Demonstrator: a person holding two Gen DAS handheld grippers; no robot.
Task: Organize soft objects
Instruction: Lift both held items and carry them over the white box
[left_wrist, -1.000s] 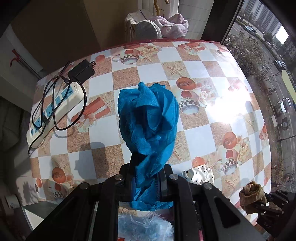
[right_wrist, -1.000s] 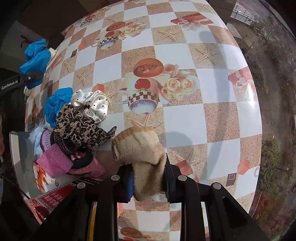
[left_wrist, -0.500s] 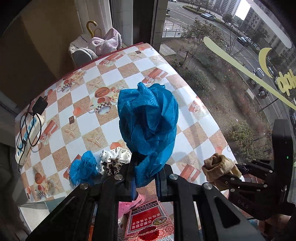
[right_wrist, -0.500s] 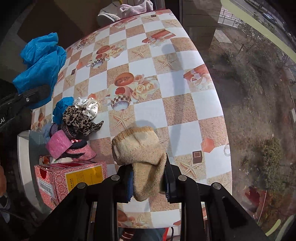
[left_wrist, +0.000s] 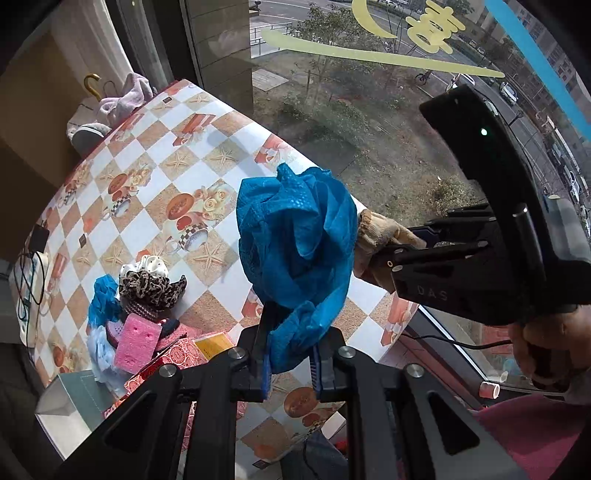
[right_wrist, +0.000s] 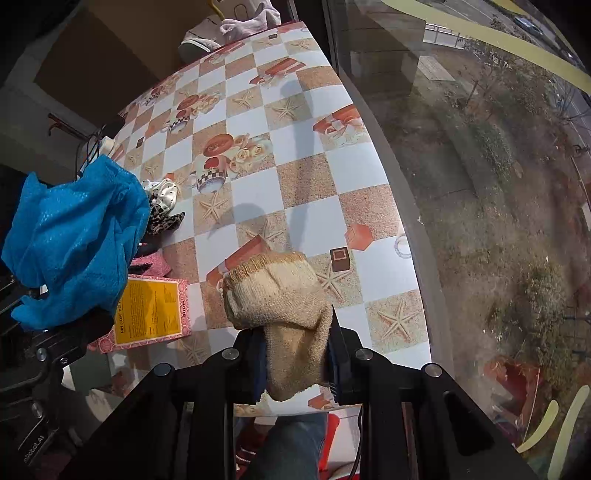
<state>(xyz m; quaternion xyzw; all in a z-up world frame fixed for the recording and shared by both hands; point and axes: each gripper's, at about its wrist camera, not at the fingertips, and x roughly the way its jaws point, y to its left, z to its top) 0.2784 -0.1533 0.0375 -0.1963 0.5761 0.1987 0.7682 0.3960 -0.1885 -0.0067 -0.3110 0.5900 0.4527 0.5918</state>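
- Two pairs of tongs are loaded: the left gripper (left_wrist: 290, 363) is clamped on a crumpled blue non-woven cloth (left_wrist: 295, 240), and the right gripper (right_wrist: 297, 363) is clamped on a beige knitted sock-like piece (right_wrist: 279, 295).
- Both loads are held clear above the checked tablecloth with starfish and teacup prints (right_wrist: 280, 147), with the tongs aimed steeply downward.
- The blue cloth is bunched up beyond the left jaws, its long axis running along the fingers; the knit is folded over beyond the right jaws in the same way.
- The pile of soft things (left_wrist: 147, 288) — a leopard-print scrunchie, a white dotted one, a pink sponge block — lies down and to the left of the left tongs, beside a red patterned carton with a yellow label (right_wrist: 151, 314).
- From the right tongs, that pile lies further left, past the carton, and is partly hidden by the blue cloth; the left hand is judged the nearer one.
- Whether the carton is open cannot be told, so the drop place is only presumed to be the carton or the pile.
- The blue fabric looks thin, light and limp; the knit thicker and springy.
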